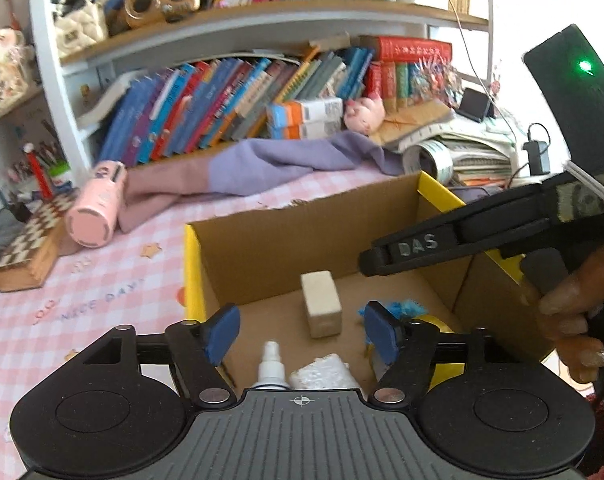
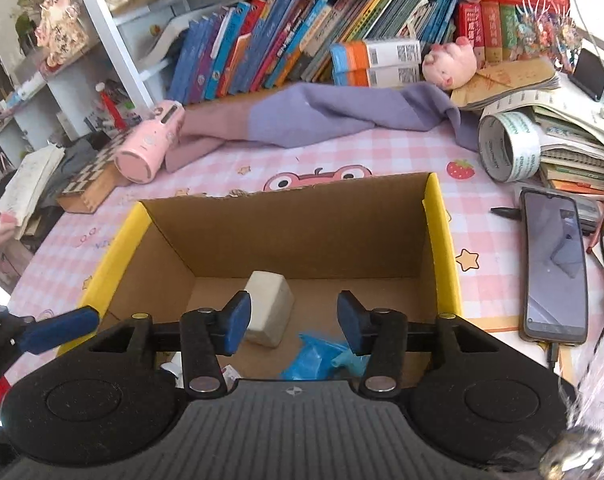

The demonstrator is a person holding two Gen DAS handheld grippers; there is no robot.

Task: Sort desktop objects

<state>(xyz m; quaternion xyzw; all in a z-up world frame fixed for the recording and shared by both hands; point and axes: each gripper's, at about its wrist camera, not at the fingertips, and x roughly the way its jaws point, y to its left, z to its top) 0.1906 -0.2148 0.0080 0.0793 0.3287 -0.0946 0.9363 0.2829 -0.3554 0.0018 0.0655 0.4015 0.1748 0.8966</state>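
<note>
Left gripper [image 1: 302,332] and right gripper [image 2: 290,320] over cardboard box [image 2: 302,216]; both jaws apart, empty; white block [image 2: 268,306] inside.

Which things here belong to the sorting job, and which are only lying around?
Job:
cardboard box
white block
spray bottle
blue bag

Lying about:
pink bottle
purple cloth
tape roll
phone
books
</note>
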